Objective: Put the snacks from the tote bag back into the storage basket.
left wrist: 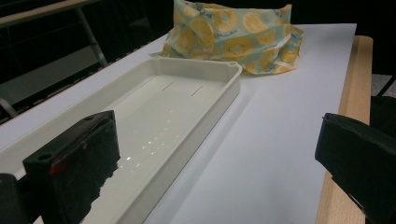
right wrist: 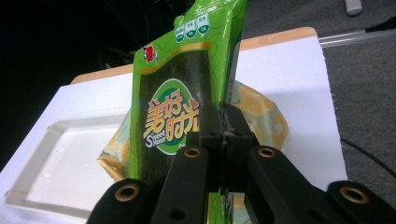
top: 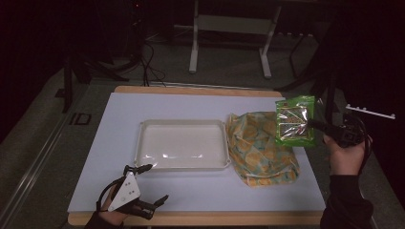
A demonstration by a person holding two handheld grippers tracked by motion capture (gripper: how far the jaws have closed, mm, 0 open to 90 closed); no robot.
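— Green foil snack packet [top: 295, 119], where was it in the high view?
— Right of centre, clamped in the right gripper [top: 313, 123] above the orange-print cloth bag [top: 260, 148]; the left gripper [top: 152, 183], lower left, gaped empty beside the white plastic tray [top: 181, 144].
— Gripper views?
— Left: jaws wide, tray [left wrist: 187, 102] centre. Right: jaws pinched the packet [right wrist: 187, 93].

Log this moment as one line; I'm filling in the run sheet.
right gripper: shut on snack packet, held above cloth bag | left gripper: open, near table edge | tray: empty
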